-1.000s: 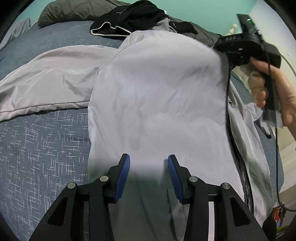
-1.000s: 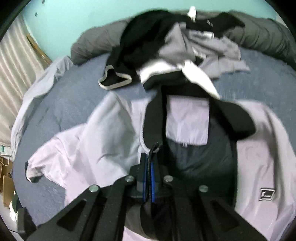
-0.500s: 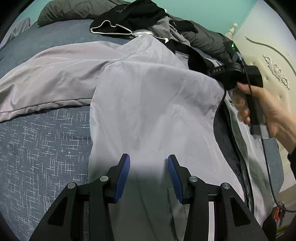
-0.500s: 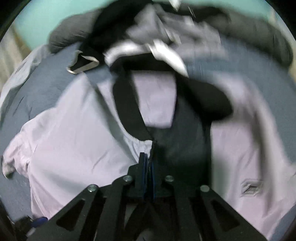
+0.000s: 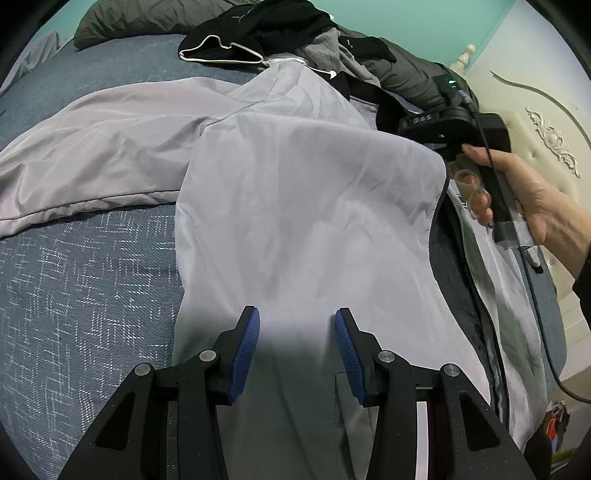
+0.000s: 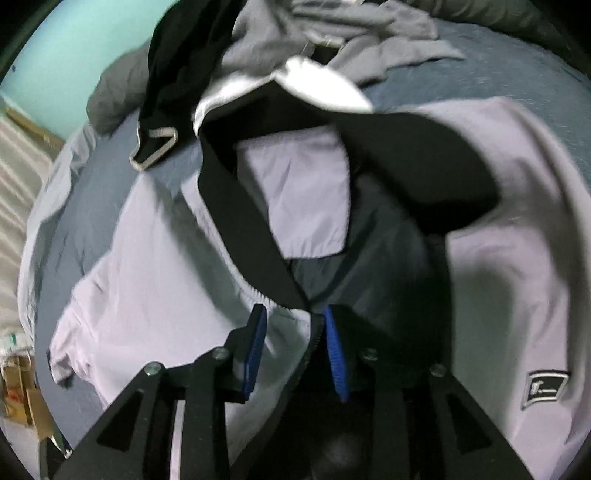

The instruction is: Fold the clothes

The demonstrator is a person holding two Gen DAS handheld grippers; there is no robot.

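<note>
A pale lilac-grey jacket (image 5: 303, 206) is lying spread across the blue woven bedcover (image 5: 85, 288), its front panel folded over toward the middle and its sleeve (image 5: 92, 162) stretching off to the left; the left gripper (image 5: 297, 349) is hovering just above the lower part of that panel with its blue-padded fingers (image 5: 243, 354) standing wide apart and nothing between them; the cloth is lying under and beyond the jaws, not pinched. The right gripper (image 6: 295, 352) is sitting over the jacket's open front, its jaws parted, with the dark zipper edge (image 6: 316, 332) running between the pads and seeming to lie against the right one; whether it is touching cannot be told through the blur. The black collar (image 6: 258, 236) is looping up from that point, and a small logo patch (image 6: 546, 387) is showing on the right chest. In the left wrist view a hand (image 5: 524, 199) is holding the right gripper's black body at the panel's far edge. Behind the jacket a pile of dark and grey clothes (image 5: 280, 29) is resting against a grey pillow (image 5: 125, 22); a turquoise wall (image 5: 406, 14) and a cream carved headboard (image 5: 546, 122) are closing the room. The right wrist view is smeared, and the jacket's hem is cut off behind both grippers.
</note>
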